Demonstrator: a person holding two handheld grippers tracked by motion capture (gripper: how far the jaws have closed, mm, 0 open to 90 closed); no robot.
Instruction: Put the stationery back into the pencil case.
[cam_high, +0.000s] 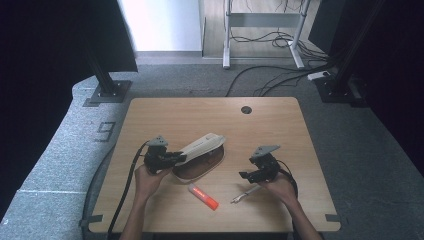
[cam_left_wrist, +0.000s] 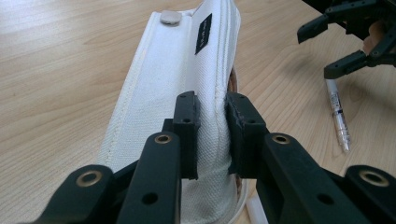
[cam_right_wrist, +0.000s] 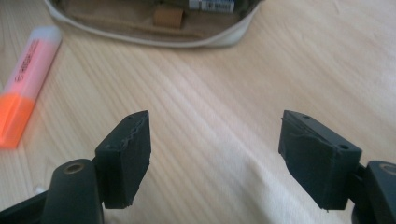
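A white canvas pencil case (cam_high: 200, 167) lies open at the middle of the wooden table (cam_high: 200, 115). Its flap (cam_left_wrist: 168, 79) is lifted, and my left gripper (cam_left_wrist: 212, 121) is shut on the flap's edge, holding it up from the left (cam_high: 182, 157). The brown inside of the case (cam_right_wrist: 154, 28) holds a few small items. My right gripper (cam_right_wrist: 215, 149) stands open over bare wood to the right of the case (cam_high: 246, 169), with nothing between its jaws. A clear pen (cam_high: 245, 195) lies just below it, and an orange highlighter (cam_high: 203, 196) lies in front of the case.
The table has a round cable hole (cam_high: 246, 109) near its far edge. Grey carpet surrounds the table, with black stand bases (cam_high: 107, 92) at the back left and back right, and cables on the floor behind.
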